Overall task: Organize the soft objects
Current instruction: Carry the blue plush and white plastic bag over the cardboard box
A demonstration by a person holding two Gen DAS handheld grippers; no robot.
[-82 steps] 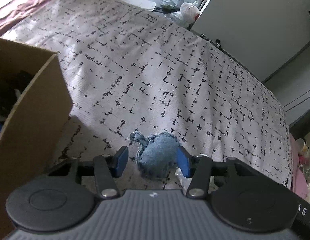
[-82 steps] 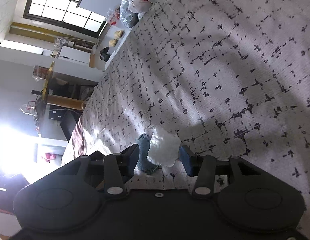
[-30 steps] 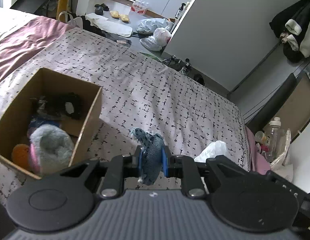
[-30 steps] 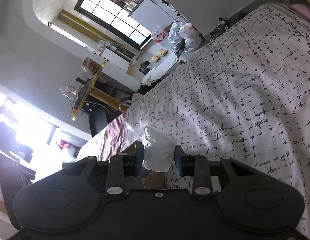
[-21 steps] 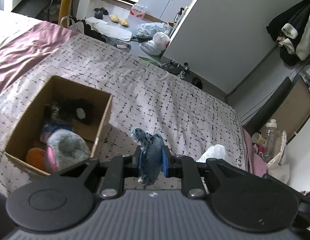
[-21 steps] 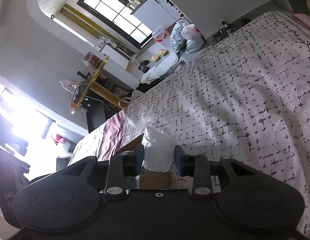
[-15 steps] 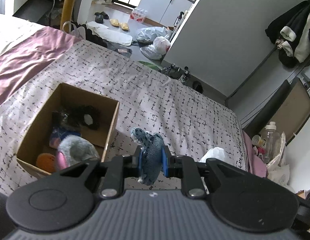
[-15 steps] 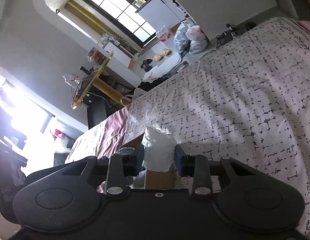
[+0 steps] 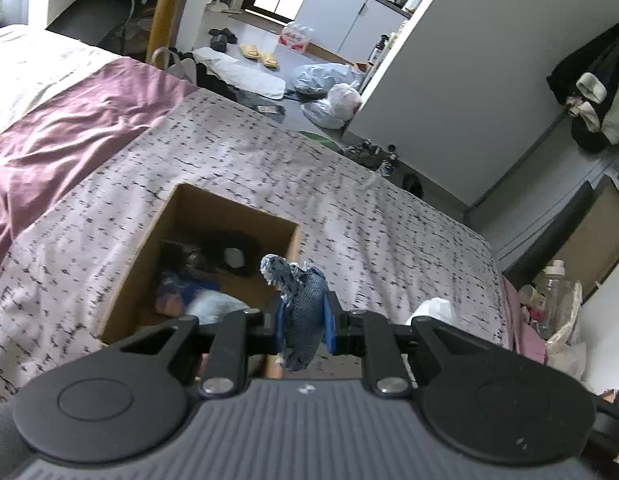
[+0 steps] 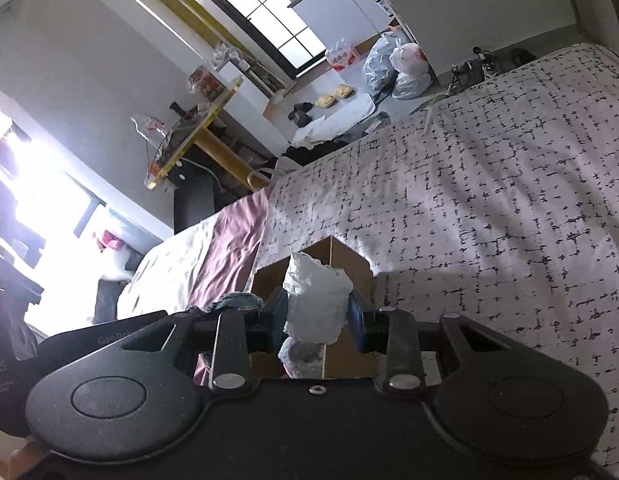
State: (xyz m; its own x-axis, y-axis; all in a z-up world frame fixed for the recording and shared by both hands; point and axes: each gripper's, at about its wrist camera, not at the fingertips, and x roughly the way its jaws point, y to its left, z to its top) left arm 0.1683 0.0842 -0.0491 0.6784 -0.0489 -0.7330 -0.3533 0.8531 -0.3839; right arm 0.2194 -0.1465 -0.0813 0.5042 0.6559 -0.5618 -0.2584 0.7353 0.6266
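My left gripper (image 9: 303, 322) is shut on a frayed blue denim pouch (image 9: 301, 304) and holds it in the air over the right front corner of an open cardboard box (image 9: 157, 224) on the bed. The box holds several soft things, dark and blue ones among them. My right gripper (image 10: 317, 314) is shut on a small white cushion (image 10: 315, 306) and holds it in the air near the same box (image 10: 345, 256). A grey fluffy thing (image 10: 299, 354) shows in the box below the cushion.
The bed has a white cover with black marks (image 9: 389, 240) and a mauve sheet (image 9: 69, 120) at its left. A white bag (image 9: 433, 308) lies near the bed's right edge. Beyond the bed are bags and slippers on the floor, a yellow table (image 9: 169, 8) and a grey wall.
Both grippers closed on their objects, lifted them off the bed and moved left toward the box. The box now lies closer under both grippers than half a second ago.
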